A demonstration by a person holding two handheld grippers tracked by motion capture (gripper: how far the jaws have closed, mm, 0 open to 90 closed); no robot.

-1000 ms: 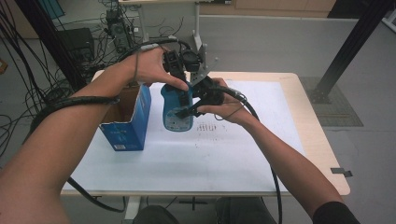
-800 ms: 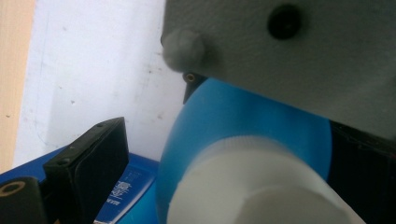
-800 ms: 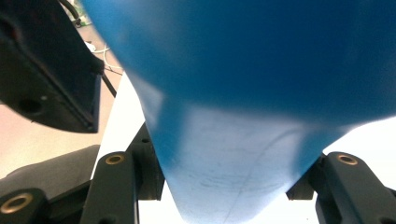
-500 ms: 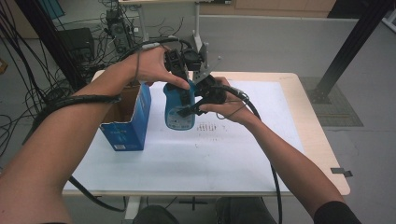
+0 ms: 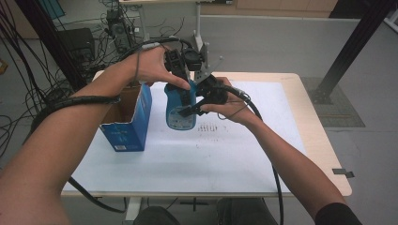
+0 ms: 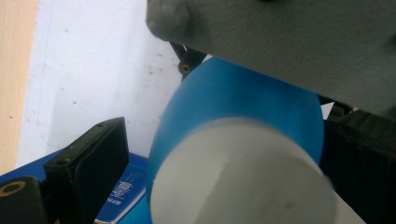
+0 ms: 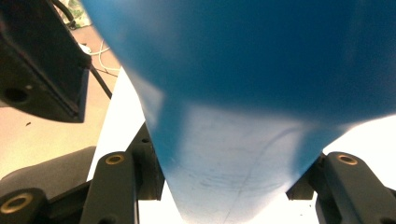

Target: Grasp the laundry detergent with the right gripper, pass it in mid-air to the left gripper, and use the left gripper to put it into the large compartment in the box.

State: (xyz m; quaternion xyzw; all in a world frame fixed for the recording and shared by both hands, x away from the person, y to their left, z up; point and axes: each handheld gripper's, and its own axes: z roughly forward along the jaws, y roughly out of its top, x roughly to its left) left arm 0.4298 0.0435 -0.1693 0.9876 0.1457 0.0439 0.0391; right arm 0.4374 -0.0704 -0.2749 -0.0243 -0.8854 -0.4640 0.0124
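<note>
White paper covers the surface point(image 5: 234, 154), and a blue box point(image 5: 126, 126) stands open on it. Just right of the box, a blue bottle point(image 5: 180, 110) is held up above the paper. It has a white cap point(image 6: 243, 182).

The right claw point(image 5: 190, 110) is clamped on the bottle's body. In the right gripper view, its two black jaws press on both sides of the blue. The left claw point(image 5: 185, 77) comes down over the top of the bottle, right of the box. In the left gripper view, one jaw stands a little away from the cap and the other is close beside it. I cannot tell if that claw squeezes the cap yet.

The job looks like taking the cap off, or putting it on tight. To do it well, the right claw should keep a firm hold, so the bottle does not spin or slip. The left claw should sit square on the cap, with the cap in the middle of its jaws, and squeeze before it turns. Turn slowly and keep the bottle straight up. If it tips, stuff inside may spill on the paper.
</note>
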